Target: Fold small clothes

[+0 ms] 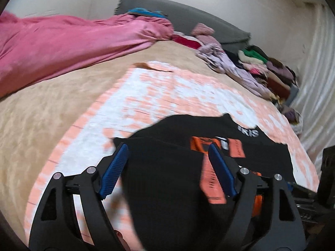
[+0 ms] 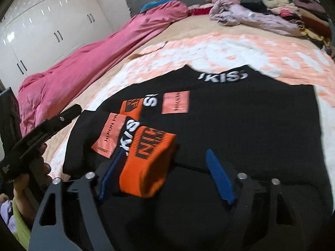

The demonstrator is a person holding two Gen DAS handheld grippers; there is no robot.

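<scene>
A black sweater (image 2: pixel 240 125) with orange patches and white lettering is shown spread on a peach-and-white blanket (image 2: pixel 230 50) at the near end of a bed (image 1: pixel 41 108). Its left sleeve is seen folded inward across the chest, the orange cuff (image 2: pixel 146 161) lying on the body; the right side and the far hem are not yet folded, so the fold is judged to be at an early stage.

The left gripper (image 1: pixel 167 167) is held over the sweater's near left part, its jaws wide apart and nothing gripped between the blue pads (image 1: pixel 114 171). The right gripper (image 2: pixel 165 173) is poised over the near edge, jaws likewise wide; the cuff lies between them, against the left pad, but is not seen to be pinched.

Farther off, a pink quilt (image 2: pixel 88 62) is bunched along the left, and a pile of unfolded clothes (image 2: pixel 282 14) is left at the far right, suggesting that much of the task remains.
</scene>
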